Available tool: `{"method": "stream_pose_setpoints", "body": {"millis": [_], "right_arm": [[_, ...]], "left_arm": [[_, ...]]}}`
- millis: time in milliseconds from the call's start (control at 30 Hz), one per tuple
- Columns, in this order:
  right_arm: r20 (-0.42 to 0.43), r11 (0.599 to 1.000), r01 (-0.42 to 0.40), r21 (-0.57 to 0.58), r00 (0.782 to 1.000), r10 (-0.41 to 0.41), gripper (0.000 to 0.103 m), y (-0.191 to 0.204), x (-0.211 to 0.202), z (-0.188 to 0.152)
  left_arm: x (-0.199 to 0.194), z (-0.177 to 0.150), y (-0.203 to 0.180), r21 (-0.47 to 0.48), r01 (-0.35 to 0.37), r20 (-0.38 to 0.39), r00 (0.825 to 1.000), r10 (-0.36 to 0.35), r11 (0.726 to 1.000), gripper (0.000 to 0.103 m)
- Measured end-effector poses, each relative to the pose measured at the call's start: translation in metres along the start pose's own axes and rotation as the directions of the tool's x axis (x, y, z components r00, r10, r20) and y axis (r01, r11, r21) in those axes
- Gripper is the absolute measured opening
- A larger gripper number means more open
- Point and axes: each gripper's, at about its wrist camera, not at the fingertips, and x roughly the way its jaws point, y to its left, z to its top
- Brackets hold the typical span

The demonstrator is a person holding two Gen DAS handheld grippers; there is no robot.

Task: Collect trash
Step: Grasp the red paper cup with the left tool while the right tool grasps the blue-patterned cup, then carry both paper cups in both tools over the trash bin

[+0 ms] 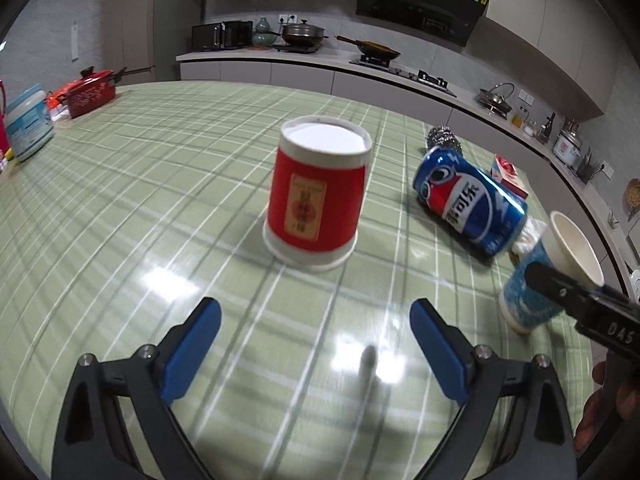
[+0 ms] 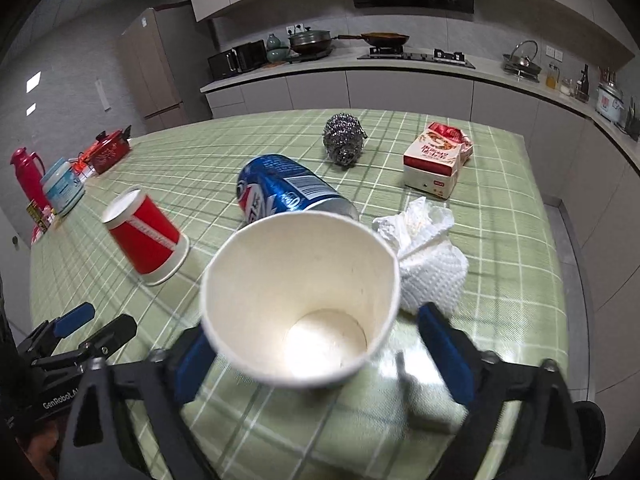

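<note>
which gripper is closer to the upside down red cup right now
Left. The left gripper is open and faces the red cup straight on, just short of it. The right gripper is off to the side, around a blue paper cup.

We see tablecloth pale green, white-and-dark plaid lines. Upturned paper cup red, white rims, yellowish label. Can blue, red-white logo, white characters. Second cup blue patterned outside, cream inside. Scourer silver. Carton white, red print. Tissue white. Gripper pads blue on black frames.
</note>
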Motion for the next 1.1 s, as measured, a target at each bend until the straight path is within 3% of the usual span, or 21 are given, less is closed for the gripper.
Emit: {"method": "stream_pose_setpoints", "body": {"millis": [33, 67, 267, 367, 400, 500, 1100], "right_arm": [[-0.002, 1.000, -0.002, 0.004, 1.000, 0.002, 0.069, -0.001, 0.003, 0.001], [-0.005, 1.000, -0.002, 0.007, 1.000, 0.002, 0.067, -0.001, 0.006, 0.004], [0.006, 1.000, 0.000, 0.001, 1.000, 0.000, 0.067, 0.001, 0.016, 0.013], [0.008, 1.000, -0.002, -0.005, 1.000, 0.002, 0.067, 0.003, 0.017, 0.014], [0.007, 1.000, -0.003, -0.006, 1.000, 0.003, 0.067, 0.003, 0.017, 0.014], [0.012, 1.000, -0.009, -0.006, 1.000, 0.009, 0.065, 0.003, 0.015, 0.014], [0.059, 0.999, -0.050, -0.019, 0.997, 0.051, 0.064, 0.002, -0.035, 0.004]], "left_arm": [[0.003, 0.004, -0.001, 0.001, 0.007, 0.000, 1.000, -0.007, 1.000, 0.095], [0.007, 0.009, -0.002, 0.007, 0.011, 0.002, 1.000, -0.011, 1.000, 0.095], [0.029, 0.028, -0.007, 0.013, 0.014, 0.007, 1.000, -0.014, 1.000, 0.091], [0.039, 0.036, -0.004, 0.009, 0.019, -0.005, 1.000, -0.018, 1.000, 0.077], [0.042, 0.037, -0.004, 0.010, 0.023, -0.016, 1.000, -0.023, 1.000, 0.064], [0.035, 0.037, -0.004, 0.017, 0.034, 0.009, 0.999, -0.034, 0.999, 0.059], [-0.031, 0.015, -0.026, 0.045, 0.028, 0.070, 0.997, -0.031, 0.999, 0.056]]}}
